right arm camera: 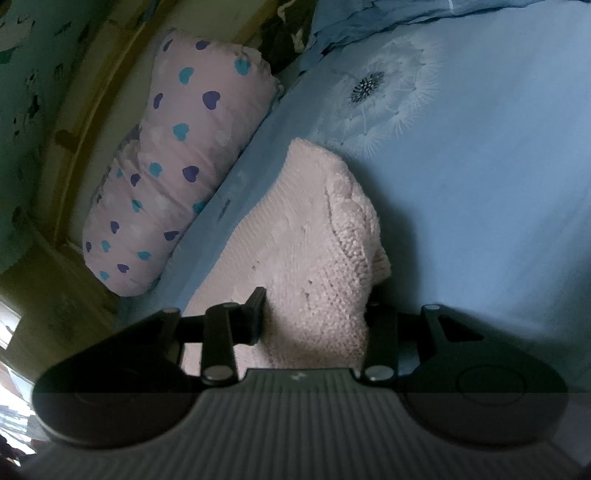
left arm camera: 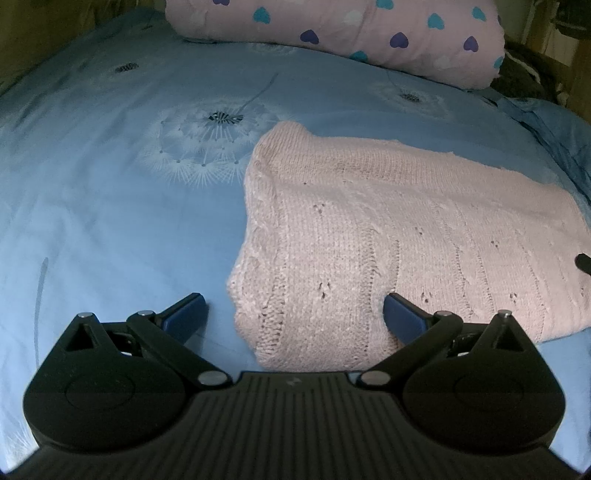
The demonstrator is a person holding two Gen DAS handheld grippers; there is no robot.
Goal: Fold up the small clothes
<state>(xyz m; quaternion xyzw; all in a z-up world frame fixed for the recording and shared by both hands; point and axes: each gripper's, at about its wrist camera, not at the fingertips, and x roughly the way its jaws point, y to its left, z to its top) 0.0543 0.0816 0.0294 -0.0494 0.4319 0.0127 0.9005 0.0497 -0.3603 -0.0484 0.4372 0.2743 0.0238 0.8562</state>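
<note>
A pale pink knitted garment (left arm camera: 399,236) lies folded on the blue bed sheet (left arm camera: 110,206). My left gripper (left arm camera: 295,314) is open just above the sheet, with the garment's near left corner between its blue fingertips (left arm camera: 400,314). In the right wrist view the same pink knit (right arm camera: 314,243) bunches up between my right gripper's (right arm camera: 314,317) black fingers (right arm camera: 255,314), which are closed in against a fold of it. The right finger is partly hidden by the knit. A dark tip of the right gripper shows at the left wrist view's right edge (left arm camera: 583,262).
A pink pillow with blue and purple hearts (left arm camera: 351,33) lies along the far edge of the bed, also in the right wrist view (right arm camera: 173,162). The sheet has white dandelion prints (left arm camera: 210,144). A wooden bed frame (right arm camera: 96,99) and dark clutter (left arm camera: 528,74) lie beyond the pillow.
</note>
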